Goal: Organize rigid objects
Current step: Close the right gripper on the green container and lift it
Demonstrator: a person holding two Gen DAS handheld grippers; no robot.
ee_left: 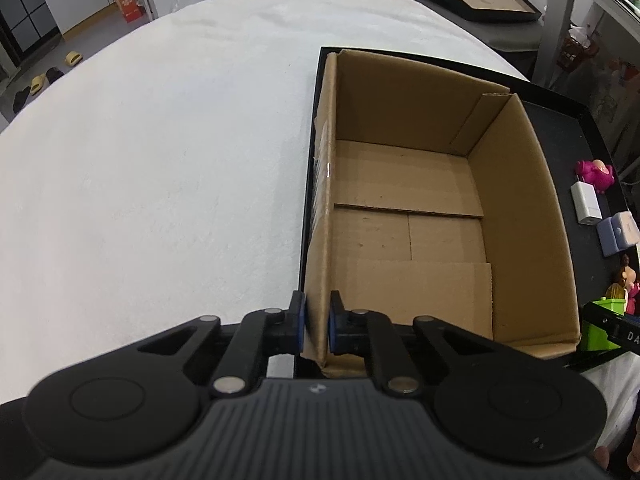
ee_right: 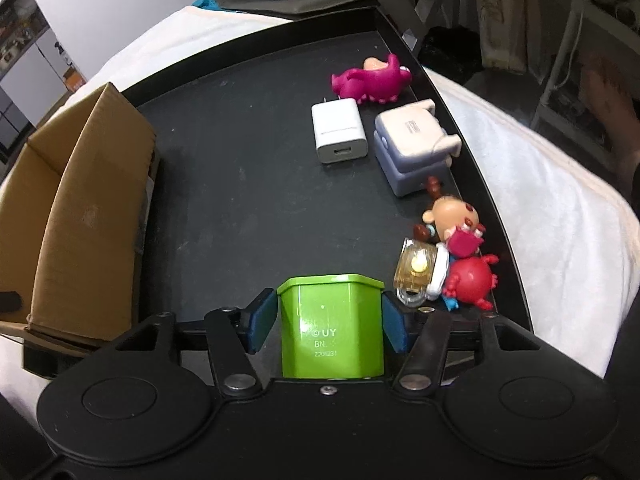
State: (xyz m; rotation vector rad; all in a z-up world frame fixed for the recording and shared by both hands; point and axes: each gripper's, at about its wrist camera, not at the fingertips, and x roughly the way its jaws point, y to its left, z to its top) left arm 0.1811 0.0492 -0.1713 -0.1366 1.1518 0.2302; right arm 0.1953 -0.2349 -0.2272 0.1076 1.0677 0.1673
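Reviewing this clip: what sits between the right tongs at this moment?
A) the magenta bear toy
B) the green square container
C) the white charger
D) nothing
B: in the right wrist view the green square container sits between the blue pads of the right tongs, which close against its sides.

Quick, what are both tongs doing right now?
Left tongs: closed on the cardboard box wall.
Right tongs: closed on the green container.

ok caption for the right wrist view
Right gripper grips a green box beside toys on a black tray.
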